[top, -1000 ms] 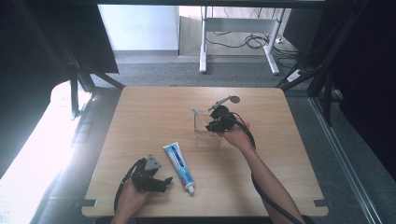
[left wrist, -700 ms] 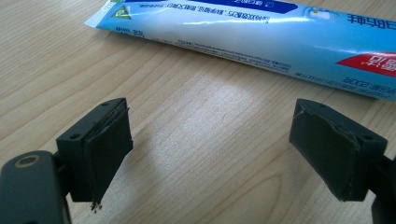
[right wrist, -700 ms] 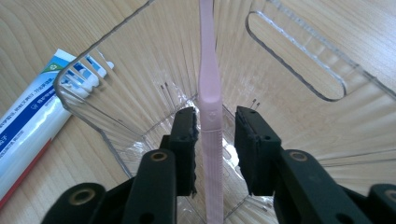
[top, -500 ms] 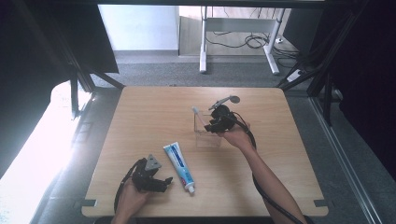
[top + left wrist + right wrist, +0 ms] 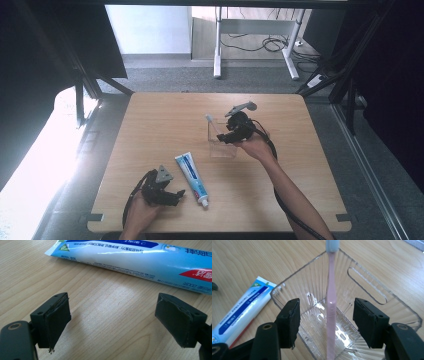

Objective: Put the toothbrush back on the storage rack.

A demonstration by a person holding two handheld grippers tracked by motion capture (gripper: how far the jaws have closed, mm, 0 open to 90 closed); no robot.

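Right gripper [image 5: 325, 322] hangs over the clear bin [image 5: 372, 287], jaws just opening, apart and clear of the pink toothbrush [image 5: 331, 305] leaning inside toward 12 o'clock. Left gripper [image 5: 112, 322], jaws apart, rests at 7 o'clock from the toothpaste [image 5: 140, 260].

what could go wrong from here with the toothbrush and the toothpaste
The right gripper has just been opening, and the pink toothbrush leans in a corner of the clear bin with neither pad pressing it. Lifting away carelessly might snag the brush or tip the light bin. The left gripper stands open over bare wood, short of the toothpaste tube; closing there would likely miss the tube.
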